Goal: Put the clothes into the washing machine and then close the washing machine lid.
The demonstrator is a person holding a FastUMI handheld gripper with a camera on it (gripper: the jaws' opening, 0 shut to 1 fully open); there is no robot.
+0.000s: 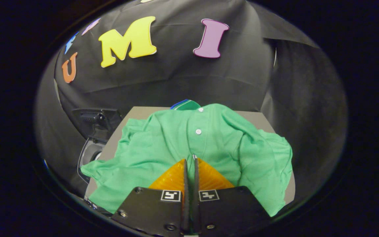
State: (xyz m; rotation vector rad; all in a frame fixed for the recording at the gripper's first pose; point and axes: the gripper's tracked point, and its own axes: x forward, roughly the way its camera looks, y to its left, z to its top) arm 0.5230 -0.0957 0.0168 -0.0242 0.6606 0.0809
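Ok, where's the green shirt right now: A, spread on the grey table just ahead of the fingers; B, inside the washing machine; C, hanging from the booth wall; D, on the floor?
A: the green shirt lies spread over the grey table, with the gripper fingers nearly closed together at its button placket, while the washing machine sits beside the table.

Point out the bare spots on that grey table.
Bare grey table shows beyond the green polo shirt's shoulders, either side of its collar. Elsewhere the shirt crowds it. The tongs, nearly closed, pinch its placket.
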